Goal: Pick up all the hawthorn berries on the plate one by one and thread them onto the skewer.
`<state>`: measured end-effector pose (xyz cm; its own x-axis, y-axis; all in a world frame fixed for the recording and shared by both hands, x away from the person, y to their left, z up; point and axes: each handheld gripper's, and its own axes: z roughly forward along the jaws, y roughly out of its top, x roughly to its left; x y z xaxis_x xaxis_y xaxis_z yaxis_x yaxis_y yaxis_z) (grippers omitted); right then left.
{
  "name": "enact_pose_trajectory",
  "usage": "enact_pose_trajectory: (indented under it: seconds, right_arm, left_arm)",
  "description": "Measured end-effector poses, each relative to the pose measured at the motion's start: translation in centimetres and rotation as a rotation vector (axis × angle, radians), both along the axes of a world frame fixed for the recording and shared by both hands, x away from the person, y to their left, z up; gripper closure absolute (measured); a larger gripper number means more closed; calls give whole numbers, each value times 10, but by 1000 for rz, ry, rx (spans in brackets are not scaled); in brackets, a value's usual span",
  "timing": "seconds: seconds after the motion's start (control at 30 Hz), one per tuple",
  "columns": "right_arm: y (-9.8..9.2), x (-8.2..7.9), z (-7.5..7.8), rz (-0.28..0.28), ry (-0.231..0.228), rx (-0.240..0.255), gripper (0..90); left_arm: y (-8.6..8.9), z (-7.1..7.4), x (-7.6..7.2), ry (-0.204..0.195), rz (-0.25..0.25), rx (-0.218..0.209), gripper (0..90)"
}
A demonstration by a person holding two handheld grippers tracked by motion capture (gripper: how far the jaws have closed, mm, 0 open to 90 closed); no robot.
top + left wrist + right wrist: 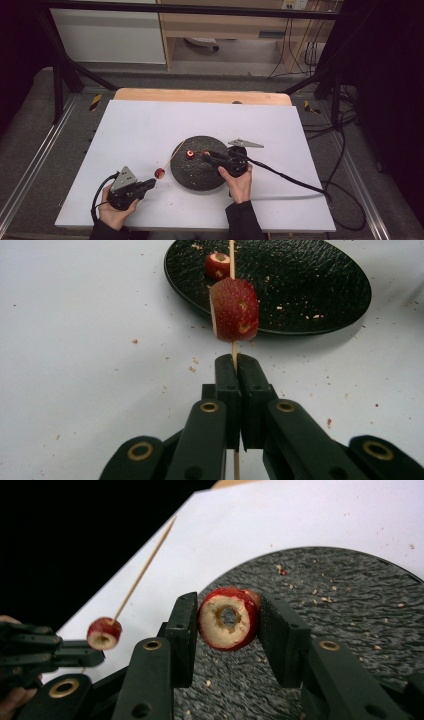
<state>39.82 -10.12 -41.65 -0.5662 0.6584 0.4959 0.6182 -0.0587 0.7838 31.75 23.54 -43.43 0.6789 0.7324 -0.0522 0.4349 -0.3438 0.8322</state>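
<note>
So the left gripper [150, 183] is clamped tight on the butt end of a thin wooden skewer [170, 156], near the front-left of the white table [150, 125]. Skewer's long axis runs from the jaws up and away twd the far right in the high view, free tip ending over the left rim of the black plate [200, 180]. One red fruit ring [159, 173] is already threaded on it, sitting just past the jaw tips, hole lined up w/ the stick. Right gripper [206, 154] is over the plate, jaws closed on a second fruit ring [229, 618], squeezing it by its sides, cored hole facing the right gripper view's camera. A third fruit piece [190, 153] lies on the plate just left of that. Room-wise: lots of bare table to the left and far side, plate sits right-of-centre, table front edge is close behind both hands. Crumbs scattered round the plate.
</note>
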Motion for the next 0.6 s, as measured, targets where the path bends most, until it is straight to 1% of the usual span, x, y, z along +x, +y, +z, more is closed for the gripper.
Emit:
enact_pose_trajectory:
  seconds: [0.13,0.23,0.37,0.47,0.5,0.6]
  right_arm:
    - [0,-4,-5,-20,-29,36,611]
    - [0,-7,-6,-30,-52,64,611]
    - [-1,-9,-4,-45,-77,90,611]
    - [-1,-9,-2,-52,-84,110,612]
    - [-2,-9,-2,-55,-96,120,611]
    - [-4,-8,0,-66,-110,151,612]
  left_arm:
    - [-2,0,0,-1,-5,1,880]
    - [-4,-1,0,-2,-7,-1,880]
    - [-6,-1,-1,0,-11,-12,880]
    - [-8,0,-1,-6,-9,-20,880]
    - [-8,0,-1,-8,-11,-20,880]
    - [-11,1,-2,-13,-11,-25,880]
